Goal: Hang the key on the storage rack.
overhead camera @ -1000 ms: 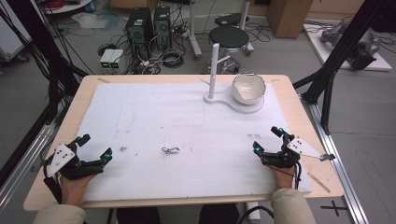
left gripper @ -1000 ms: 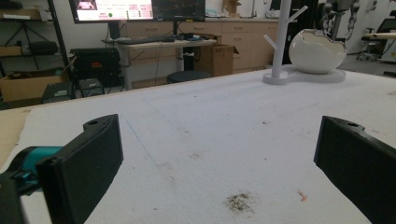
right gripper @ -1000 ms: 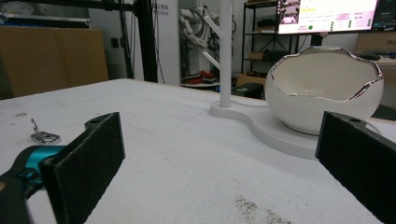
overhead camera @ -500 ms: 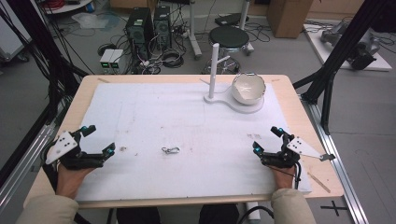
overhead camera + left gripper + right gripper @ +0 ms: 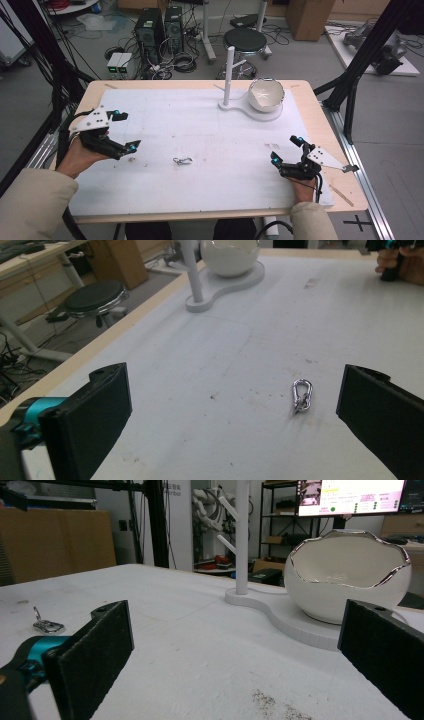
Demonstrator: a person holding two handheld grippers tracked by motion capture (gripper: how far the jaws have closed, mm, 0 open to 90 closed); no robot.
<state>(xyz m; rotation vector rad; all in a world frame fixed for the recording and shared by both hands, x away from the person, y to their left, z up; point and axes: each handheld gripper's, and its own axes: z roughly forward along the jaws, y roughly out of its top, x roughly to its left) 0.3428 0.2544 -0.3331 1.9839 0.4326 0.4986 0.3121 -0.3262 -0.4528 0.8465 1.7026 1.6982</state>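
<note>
A small silver carabiner clip [image 5: 183, 161] lies flat on the white mat, near the middle front; it also lies ahead of the left jaws [image 5: 302, 396] and far left in the right gripper view [image 5: 46, 625]. My left gripper [image 5: 123, 131] hovers open above the mat's left side, jaws pointing toward the clip. At the front right, my right gripper [image 5: 286, 150] rests low on the mat, open and holding nothing. A white egg-shaped bowl [image 5: 266, 94] with a jagged rim sits on a white stand [image 5: 229, 75] with a post at the back.
The white mat [image 5: 200, 125] covers a wooden table [image 5: 345, 165]. The stand's upright post [image 5: 242, 535] rises beside the bowl [image 5: 347, 575]. A stool [image 5: 248, 39], computer towers and cables lie on the floor beyond the far edge.
My left gripper has lifted off the front left corner and moved forward and inward over the mat, toward the clip. The right gripper and the clip have stayed put.
</note>
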